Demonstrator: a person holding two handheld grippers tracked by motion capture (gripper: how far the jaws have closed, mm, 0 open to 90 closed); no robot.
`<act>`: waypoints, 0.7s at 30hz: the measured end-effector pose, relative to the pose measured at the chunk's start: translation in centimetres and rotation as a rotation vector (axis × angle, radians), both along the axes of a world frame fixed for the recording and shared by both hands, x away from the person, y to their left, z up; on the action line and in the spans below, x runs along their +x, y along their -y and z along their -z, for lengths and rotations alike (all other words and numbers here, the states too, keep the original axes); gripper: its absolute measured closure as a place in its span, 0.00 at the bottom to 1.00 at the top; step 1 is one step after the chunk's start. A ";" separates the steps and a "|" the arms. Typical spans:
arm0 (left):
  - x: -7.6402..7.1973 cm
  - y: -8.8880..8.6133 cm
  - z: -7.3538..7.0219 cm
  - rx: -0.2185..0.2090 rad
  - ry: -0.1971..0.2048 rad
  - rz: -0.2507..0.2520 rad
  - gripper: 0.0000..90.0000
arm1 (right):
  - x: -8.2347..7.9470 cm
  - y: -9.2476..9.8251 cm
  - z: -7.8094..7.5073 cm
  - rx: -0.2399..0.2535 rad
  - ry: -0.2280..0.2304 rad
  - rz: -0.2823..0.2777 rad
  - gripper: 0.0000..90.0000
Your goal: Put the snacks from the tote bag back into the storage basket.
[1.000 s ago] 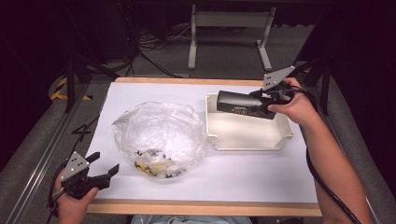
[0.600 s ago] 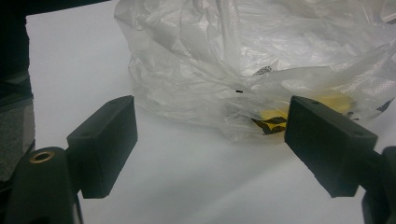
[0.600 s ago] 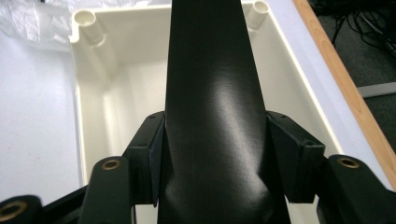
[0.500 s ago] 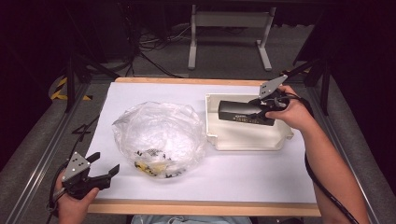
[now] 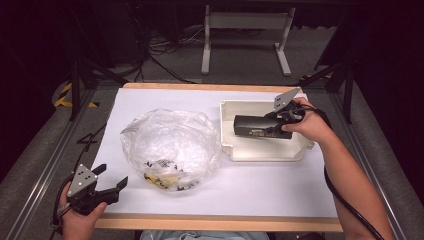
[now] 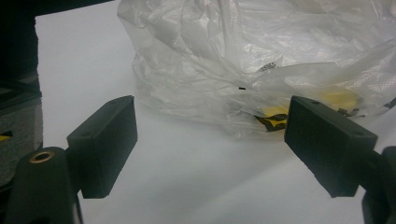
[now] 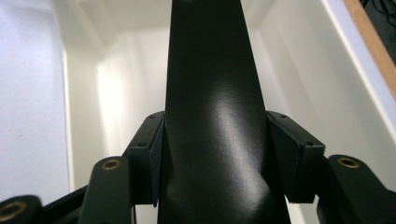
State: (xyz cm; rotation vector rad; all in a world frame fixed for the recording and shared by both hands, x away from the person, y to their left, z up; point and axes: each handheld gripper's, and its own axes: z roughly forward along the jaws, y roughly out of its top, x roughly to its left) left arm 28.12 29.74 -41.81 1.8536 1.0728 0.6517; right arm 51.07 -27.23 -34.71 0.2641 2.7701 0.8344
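Black box (image 5: 260, 127), long and flat-sided with pale lettering along one side, is sitting clamped in the right gripper (image 5: 276, 125) and hanging level over the inside of the white tray (image 5: 227, 135), its free end pointing toward the tray's left wall. In the right gripper view the box (image 7: 212, 116) is running straight away from the camera, glossy on top, and both jaws are pressing flat against its two long sides, so the right gripper (image 7: 212, 158) is closed on it; the tray's pale walls (image 7: 299, 70) are showing on either side and below. Whether the box is touching the tray floor cannot be told from these views. The tray is lying on the white table (image 5: 280, 190), toward its far right part, with the person's right hand (image 5: 312, 127) wrapping the gripper body just above the tray's right end. To the left of the tray, just beside it, a crumpled clear plastic bag (image 5: 170, 145) is resting on the table with small yellow and black pieces inside near its front. The left gripper (image 5: 112, 180) is hovering at the near left corner of the table, well apart from the tray, its jaws standing wide apart with nothing between them. In the left gripper view the bag (image 6: 261, 60) is lying just beyond the spread jaws.
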 end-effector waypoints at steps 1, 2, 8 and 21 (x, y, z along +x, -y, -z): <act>0.0 0.0 0.0 0.000 0.000 0.000 0.20 | 0.0 0.0 0.0 0.000 0.000 0.000 0.48; 0.0 0.0 0.0 0.000 -0.001 -0.003 0.20 | 0.1 0.1 0.3 -0.002 -0.005 0.000 0.48; -0.1 0.1 0.1 0.006 -0.003 -0.017 0.20 | 0.5 0.0 1.3 0.012 -0.019 -0.014 0.48; -0.3 0.0 0.1 0.011 -0.004 -0.023 0.20 | 1.0 0.0 2.0 -0.012 -0.036 -0.052 0.48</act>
